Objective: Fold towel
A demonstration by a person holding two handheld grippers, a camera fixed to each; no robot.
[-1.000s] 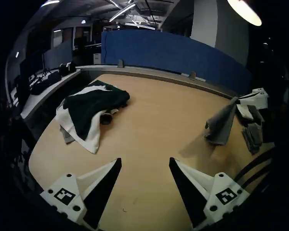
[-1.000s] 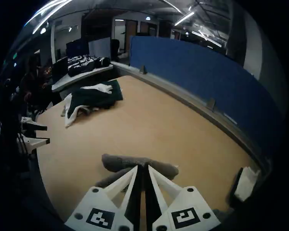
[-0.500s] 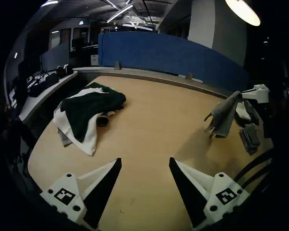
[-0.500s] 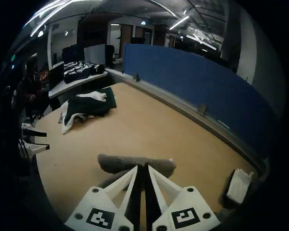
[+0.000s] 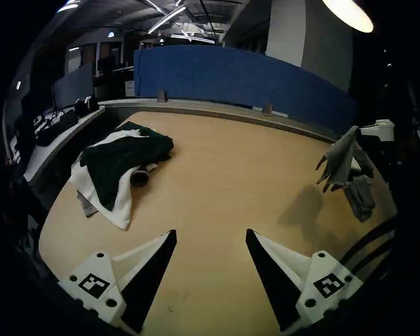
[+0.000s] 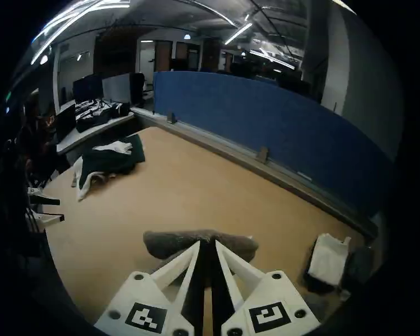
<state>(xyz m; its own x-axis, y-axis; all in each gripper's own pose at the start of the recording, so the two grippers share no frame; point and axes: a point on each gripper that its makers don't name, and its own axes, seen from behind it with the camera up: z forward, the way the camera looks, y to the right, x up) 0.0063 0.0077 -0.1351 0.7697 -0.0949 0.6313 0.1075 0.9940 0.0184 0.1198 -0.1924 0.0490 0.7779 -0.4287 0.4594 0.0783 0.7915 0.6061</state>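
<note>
My right gripper (image 6: 210, 242), lower centre, is pinched tight on the grey towel (image 6: 171, 242), held clear of the table (image 6: 171, 190). My left gripper (image 5: 210, 235) gapes wide, empty; cloth pile (image 5: 117, 165) mid-left.

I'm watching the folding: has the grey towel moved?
Yes. The grey towel rose: it hangs clear of the table, which it touched before.

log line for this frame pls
left gripper: open, over table | right gripper: shut on grey towel, hanging above table | cloth pile: on table, apart | fold: not done
</note>
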